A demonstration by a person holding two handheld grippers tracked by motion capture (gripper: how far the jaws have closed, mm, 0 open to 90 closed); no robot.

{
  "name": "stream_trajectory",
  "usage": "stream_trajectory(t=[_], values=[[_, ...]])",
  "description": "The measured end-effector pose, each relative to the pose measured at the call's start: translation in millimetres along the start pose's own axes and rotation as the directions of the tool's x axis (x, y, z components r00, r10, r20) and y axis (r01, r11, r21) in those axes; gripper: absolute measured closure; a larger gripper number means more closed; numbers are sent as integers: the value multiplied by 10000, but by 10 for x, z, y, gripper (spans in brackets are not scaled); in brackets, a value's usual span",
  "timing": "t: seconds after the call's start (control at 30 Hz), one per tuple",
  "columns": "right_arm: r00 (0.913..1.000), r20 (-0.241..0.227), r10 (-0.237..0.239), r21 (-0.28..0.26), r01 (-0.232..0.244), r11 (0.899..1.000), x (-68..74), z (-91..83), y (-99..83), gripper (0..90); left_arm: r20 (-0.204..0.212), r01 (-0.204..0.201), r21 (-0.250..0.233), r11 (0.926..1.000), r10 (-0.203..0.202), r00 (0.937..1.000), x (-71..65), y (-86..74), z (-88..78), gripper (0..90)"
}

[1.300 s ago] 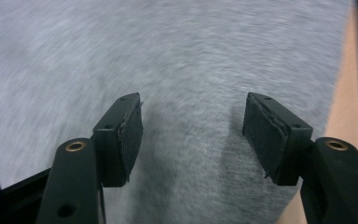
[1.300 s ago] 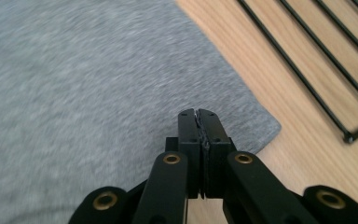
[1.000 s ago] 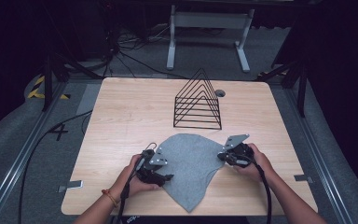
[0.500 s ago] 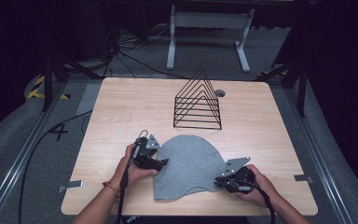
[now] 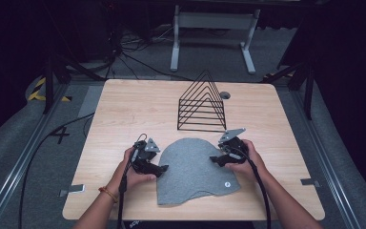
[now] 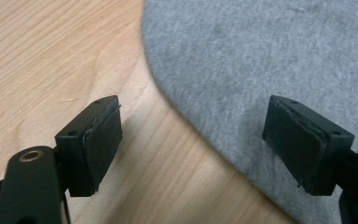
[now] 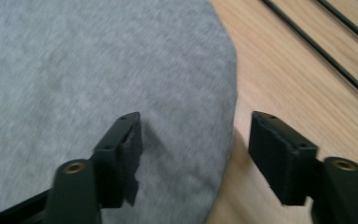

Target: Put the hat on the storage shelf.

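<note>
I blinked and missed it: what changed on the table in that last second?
The right claw let go of the grey cloth, swung down, then came back up its right edge. Both claws' jaws have just been opening. The cloth now lies flatter. The left claw and wire rack stayed.

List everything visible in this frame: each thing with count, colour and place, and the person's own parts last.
Table: one, light wood, centre of the high view.
Cloth: one, grey, flat on the table's near middle, rounded edge toward the rack; a small round tag near its right near corner.
Wire rack: one, black, triangular, standing beyond the cloth.
Round hole: one, grey, in the tabletop just right of the rack.
Stand legs: one pair, light grey, on the floor behind the table.
Floor cables: several, black, behind the table.
Left gripper: one, black, open, straddling the cloth's left edge.
Right gripper: one, black, open, straddling the cloth's right edge.
Hands: two, each holding a gripper.
</note>
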State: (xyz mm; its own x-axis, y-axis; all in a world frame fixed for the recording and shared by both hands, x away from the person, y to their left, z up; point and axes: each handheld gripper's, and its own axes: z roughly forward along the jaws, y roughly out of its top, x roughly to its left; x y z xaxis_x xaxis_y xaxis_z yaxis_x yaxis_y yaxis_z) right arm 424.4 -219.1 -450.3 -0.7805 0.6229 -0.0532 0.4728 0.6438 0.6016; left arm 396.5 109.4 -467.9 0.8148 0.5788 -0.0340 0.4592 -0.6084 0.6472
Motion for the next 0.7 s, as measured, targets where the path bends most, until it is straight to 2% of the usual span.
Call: stream_trajectory(t=[0.03, 0.07, 0.1, 0.13, 0.27, 0.37, 0.43, 0.47, 0.5, 0.53, 0.57, 0.6, 0.63, 0.7], values=[[9999, 94, 70, -42, -69, 10000, -21, 28, 19, 306, 12, -54, 15, 10000, 54, 10000, -10, 4, 3, 194], [10000, 9, 59, -85, -59, 9999, -40, 40, 24, 328, 19, -81, 18, 10000, 81, 10000, -20, 12, 10, 194], [9994, -330, 68, -205, -75, 9998, -69, 57, 25, 371, 25, -86, 3, 10000, 86, 10000, -27, 21, 18, 194], [9991, -423, 90, -522, -112, 9986, -90, 77, 11, 373, 3, -78, 54, 10000, 78, 10000, -32, 31, 21, 195], [9984, -557, -39, -479, 12, 9989, -88, 78, 30, 454, -66, 26, 239, 9997, -25, 10000, -46, 74, 19, 224], [9984, -571, -43, -145, 35, 9999, -26, 48, 61, 599, 2, 58, 250, 9997, -58, 10000, -26, 104, 10, 375], [9984, -556, 131, -57, -135, 9999, -11, 42, 69, 616, -18, 142, 242, 9996, -141, 9999, -1, 125, 15, 441], [9981, -487, 377, -49, -380, 9993, -4, 37, 67, 674, 87, 125, 359, 9993, -128, 9999, 50, 154, 12, 520], [9981, -487, 377, -49, -380, 9993, -4, 37, 67, 674, 87, 125, 359, 9993, -128, 9999, 50, 154, 12, 570], [9977, -543, 396, -50, -399, 9992, 1, 35, 66, 707, 185, 311, 296, 9991, -317, 9993, 85, 167, 19, 570], [9973, -619, 393, -88, -399, 9992, 7, 36, 61, 756, 277, 366, 179, 9992, -371, 9989, 120, 175, 31, 634], [9952, -811, 555, -95, -564, 9984, 9, 31, 54, 792, 476, 466, 139, 9988, -472, 9978, 144, 179, 40, 661], [9937, -920, 638, -162, -656, 9977, 5, 32, 45, 810, 649, 537, 23, 9986, -538, 9964, 161, 189, 59, 679], [9907, -1120, 772, -245, -804, 9965, -7, 28, 22, 831, 678, 498, 27, 9988, -499, 9965, 164, 209, 77, 720]])
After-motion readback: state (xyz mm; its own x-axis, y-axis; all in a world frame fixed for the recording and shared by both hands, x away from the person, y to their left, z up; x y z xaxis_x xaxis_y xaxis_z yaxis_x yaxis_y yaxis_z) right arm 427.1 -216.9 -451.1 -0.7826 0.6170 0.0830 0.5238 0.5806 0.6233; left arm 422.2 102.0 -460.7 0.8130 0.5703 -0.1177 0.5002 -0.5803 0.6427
